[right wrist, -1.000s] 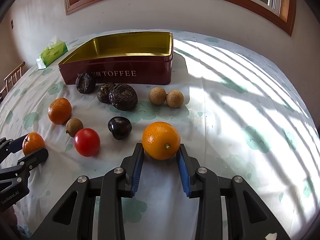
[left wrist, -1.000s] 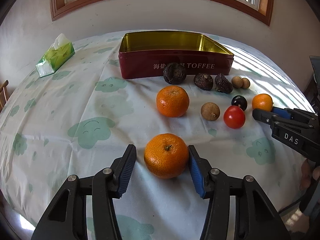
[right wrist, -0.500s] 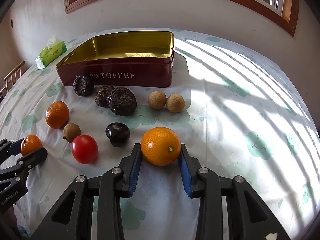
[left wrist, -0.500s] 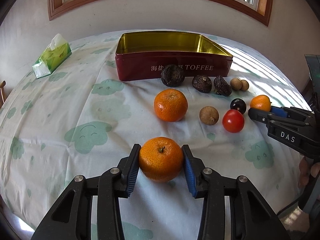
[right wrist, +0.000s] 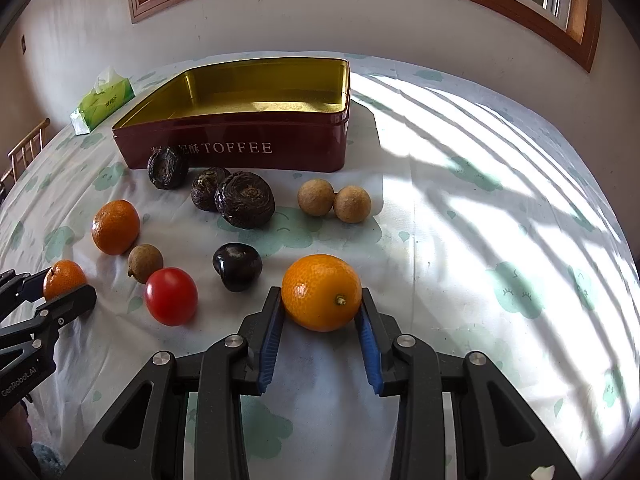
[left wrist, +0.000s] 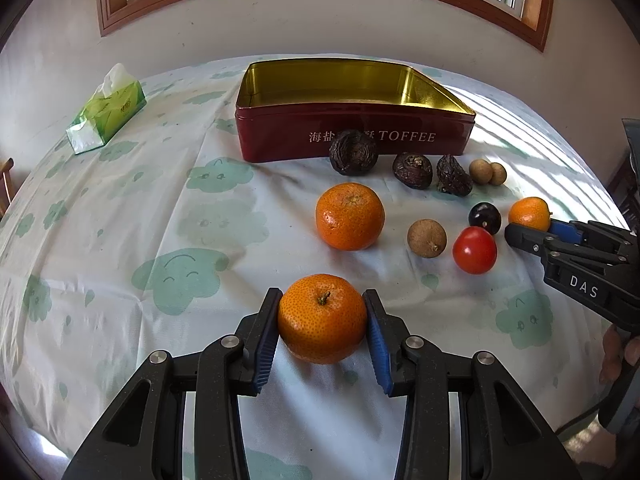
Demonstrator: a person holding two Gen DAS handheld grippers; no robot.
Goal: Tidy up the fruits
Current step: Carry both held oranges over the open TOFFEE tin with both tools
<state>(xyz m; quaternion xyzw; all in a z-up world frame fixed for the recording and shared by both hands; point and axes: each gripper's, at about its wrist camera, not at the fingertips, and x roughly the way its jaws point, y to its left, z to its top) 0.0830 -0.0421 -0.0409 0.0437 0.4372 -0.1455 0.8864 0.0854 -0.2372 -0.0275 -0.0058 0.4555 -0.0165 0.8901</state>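
Left gripper (left wrist: 322,322) is clamping a mandarin (left wrist: 322,317) near the table's front edge, both blue pads pressing its sides. Right gripper (right wrist: 322,314) is gripping a smooth orange (right wrist: 321,297), pads tight against it, fruit sitting on the tablecloth (right wrist: 460,240). Between the two are lying a tomato (right wrist: 171,296), a dark plum (right wrist: 237,266) and a second mandarin (left wrist: 350,216). Red toffee tin (left wrist: 352,138) is standing open behind, nothing showing inside. Tissue pack (left wrist: 106,114) is sitting far left.

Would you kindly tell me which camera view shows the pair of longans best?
The right wrist view: the pair of longans sits near centre, large, both fully visible, touching. In the left wrist view they appear small and far off.
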